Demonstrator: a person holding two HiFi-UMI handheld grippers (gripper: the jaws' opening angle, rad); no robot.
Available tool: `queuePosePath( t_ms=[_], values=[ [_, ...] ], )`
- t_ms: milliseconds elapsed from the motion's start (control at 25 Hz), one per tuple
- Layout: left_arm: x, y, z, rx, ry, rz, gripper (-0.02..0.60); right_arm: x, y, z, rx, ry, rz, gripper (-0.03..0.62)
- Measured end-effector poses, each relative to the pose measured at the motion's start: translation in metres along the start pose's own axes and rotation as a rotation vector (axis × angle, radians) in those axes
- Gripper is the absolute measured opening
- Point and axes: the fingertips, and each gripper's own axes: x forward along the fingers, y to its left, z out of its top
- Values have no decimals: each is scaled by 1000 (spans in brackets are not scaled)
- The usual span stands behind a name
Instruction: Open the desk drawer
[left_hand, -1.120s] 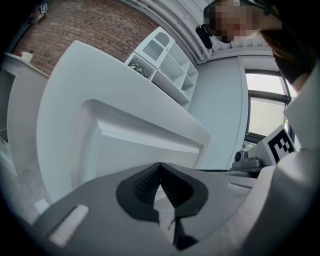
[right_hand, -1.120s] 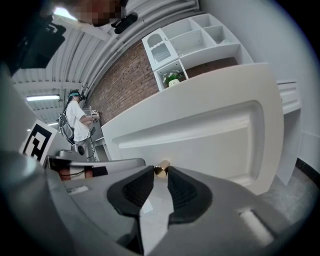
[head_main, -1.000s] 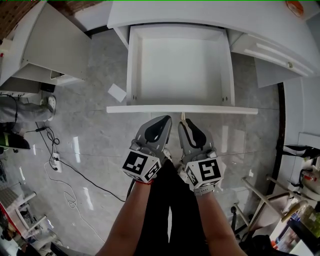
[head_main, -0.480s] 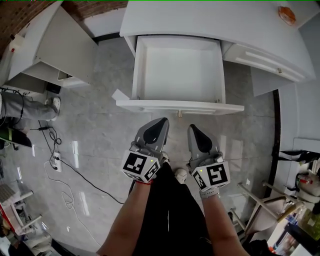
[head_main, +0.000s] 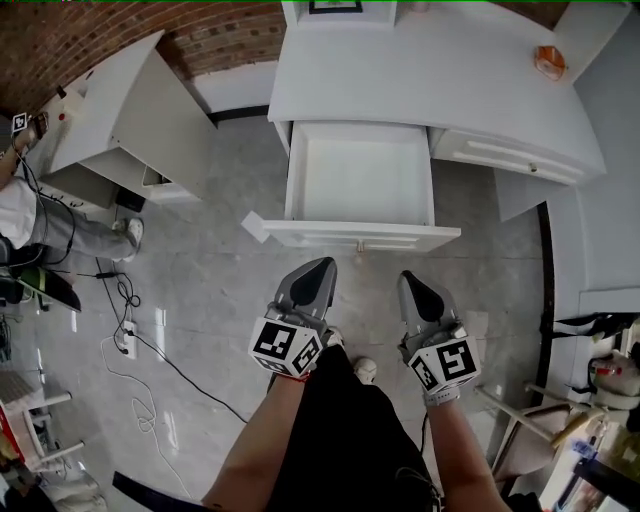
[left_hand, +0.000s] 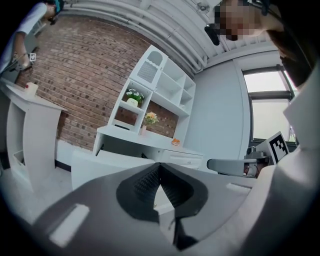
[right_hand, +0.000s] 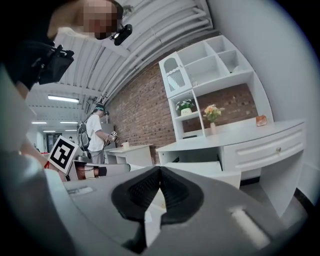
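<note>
The white desk (head_main: 440, 70) stands at the top of the head view with its middle drawer (head_main: 360, 180) pulled out and empty; a small knob (head_main: 360, 245) sits on the drawer's front panel. My left gripper (head_main: 322, 265) is shut and empty, a short way before the drawer front. My right gripper (head_main: 408, 278) is also shut and empty, off to the right of the knob and apart from it. In the left gripper view the jaws (left_hand: 159, 165) meet with nothing between them, and the drawer (left_hand: 97, 165) lies beyond. The right gripper view shows shut jaws (right_hand: 160, 170) and the drawer (right_hand: 212, 172) ahead.
A white side cabinet (head_main: 130, 110) stands at the left, with cables (head_main: 130, 340) on the marble floor below it. A person (head_main: 25, 225) stands at the far left edge. An orange object (head_main: 548, 62) lies on the desk. Metal frames (head_main: 540, 410) crowd the lower right.
Both grippers have drawn back and up from the drawer front, where the right one was at the knob. The drawer stays open and now looks smaller and farther off.
</note>
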Motion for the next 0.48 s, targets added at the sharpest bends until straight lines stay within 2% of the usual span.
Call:
queuePosePath(
  t_ms=[240, 480],
  values=[
    [-10, -23, 37, 24, -15, -12, 3, -20, -2, 37, 14, -15, -8, 3],
    [-22, -38, 67, -1, -40, -3, 3, -38, 0, 71, 4, -31, -1, 3]
  ],
)
